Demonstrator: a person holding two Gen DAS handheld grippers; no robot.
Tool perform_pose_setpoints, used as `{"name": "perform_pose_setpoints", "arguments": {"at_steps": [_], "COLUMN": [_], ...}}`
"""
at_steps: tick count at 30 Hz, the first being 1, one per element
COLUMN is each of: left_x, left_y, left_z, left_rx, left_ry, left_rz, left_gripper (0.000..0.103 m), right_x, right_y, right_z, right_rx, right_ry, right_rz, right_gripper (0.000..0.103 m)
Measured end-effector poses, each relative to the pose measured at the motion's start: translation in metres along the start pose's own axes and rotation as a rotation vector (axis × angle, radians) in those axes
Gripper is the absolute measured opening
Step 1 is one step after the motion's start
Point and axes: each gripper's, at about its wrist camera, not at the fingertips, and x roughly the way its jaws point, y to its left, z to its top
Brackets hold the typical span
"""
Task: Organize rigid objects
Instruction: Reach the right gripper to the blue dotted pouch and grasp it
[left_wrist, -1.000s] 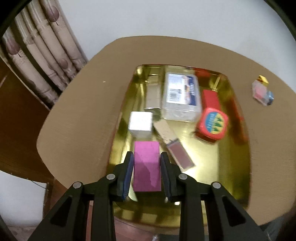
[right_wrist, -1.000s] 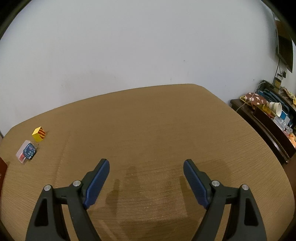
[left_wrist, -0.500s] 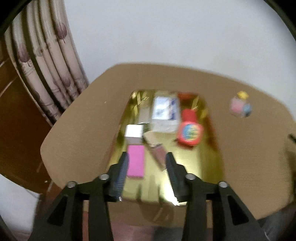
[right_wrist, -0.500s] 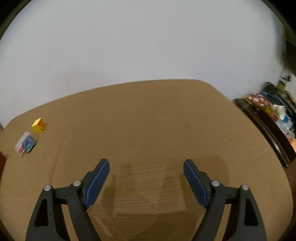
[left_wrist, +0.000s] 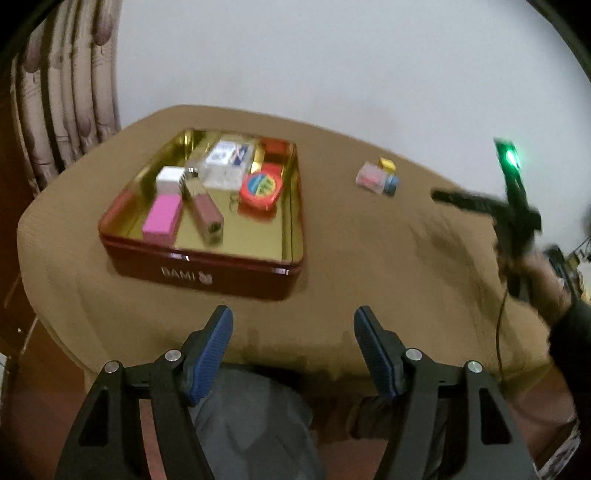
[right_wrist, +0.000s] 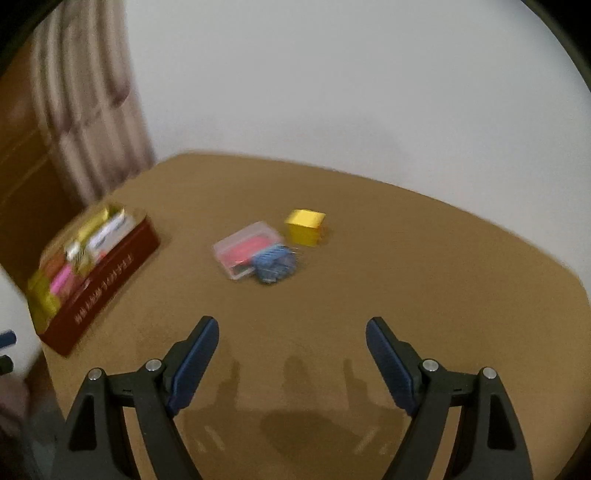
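A red tin (left_wrist: 207, 264) with a gold inside sits on the tan table. It holds a pink box (left_wrist: 162, 218), a white cube (left_wrist: 170, 178), a red round tape measure (left_wrist: 259, 187), a clear box (left_wrist: 227, 162) and a brownish box (left_wrist: 207, 214). My left gripper (left_wrist: 293, 345) is open and empty, near the table's front edge. My right gripper (right_wrist: 291, 352) is open and empty above the table. Beyond it lie a clear case (right_wrist: 245, 249), a blue item (right_wrist: 275, 264) and a yellow cube (right_wrist: 305, 226). The tin also shows in the right wrist view (right_wrist: 99, 291).
Curtains (left_wrist: 62, 99) hang at the left by a white wall. The right gripper's body with a green light (left_wrist: 511, 192) shows at the right in the left wrist view. The clear case and yellow cube also lie right of the tin (left_wrist: 376, 178).
My left gripper let go of the pink box in the tin, opened wide and pulled back off the table edge. My right gripper swung left toward the small items.
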Motion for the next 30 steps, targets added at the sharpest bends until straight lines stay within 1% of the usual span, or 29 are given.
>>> {"name": "perform_pose_setpoints", "arguments": {"at_steps": [1,4,6,8,11,14,18,19,20,21,22,27,30], "left_x": [0.003,0.009,0.014,0.020,0.029,0.037,0.044,0.044,0.046,0.046,0.047,0.045,0.038], "left_y": [0.000,0.003,0.008,0.011,0.014,0.015,0.019,0.020,0.021,0.021,0.022,0.022,0.019], "left_z": [-0.001,0.000,0.000,-0.002,-0.006,-0.009,-0.011,-0.011,-0.012,-0.012,-0.013,-0.013,-0.011], "left_rx": [0.001,-0.009,-0.034,-0.060,-0.071,-0.073,-0.082,-0.084,-0.090,-0.096,-0.102,-0.106,-0.100], "left_ry": [0.005,0.018,0.034,0.059,0.098,0.129,0.151,0.154,0.156,0.159,0.168,0.174,0.150], "left_rz": [-0.001,0.000,-0.009,-0.016,-0.010,0.002,0.013,0.016,0.020,0.020,0.018,0.008,0.015], "left_gripper": [0.064,0.064,0.064,0.064,0.064,0.064,0.064,0.064,0.064,0.064,0.064,0.064,0.064], "right_x": [0.010,0.032,0.044,0.056,0.069,0.078,0.091,0.096,0.101,0.105,0.107,0.098,0.067], "right_y": [0.001,0.003,0.003,0.007,0.006,0.005,-0.001,-0.001,-0.001,0.001,0.003,0.005,0.010], "right_z": [0.006,0.020,0.026,0.031,0.037,0.038,0.039,0.039,0.039,0.038,0.036,0.032,0.028], "right_rx": [-0.022,-0.080,-0.109,-0.140,-0.169,-0.190,-0.179,-0.182,-0.184,-0.186,-0.190,-0.180,-0.169], "right_ry": [0.010,0.019,0.031,0.040,0.039,0.042,0.071,0.087,0.103,0.116,0.121,0.111,0.079], "right_rz": [0.030,0.040,0.063,0.067,0.106,0.115,0.165,0.172,0.181,0.195,0.195,0.163,0.188], "right_gripper": [0.084,0.084,0.084,0.083,0.079,0.076,0.064,0.058,0.054,0.046,0.042,0.042,0.042]}}
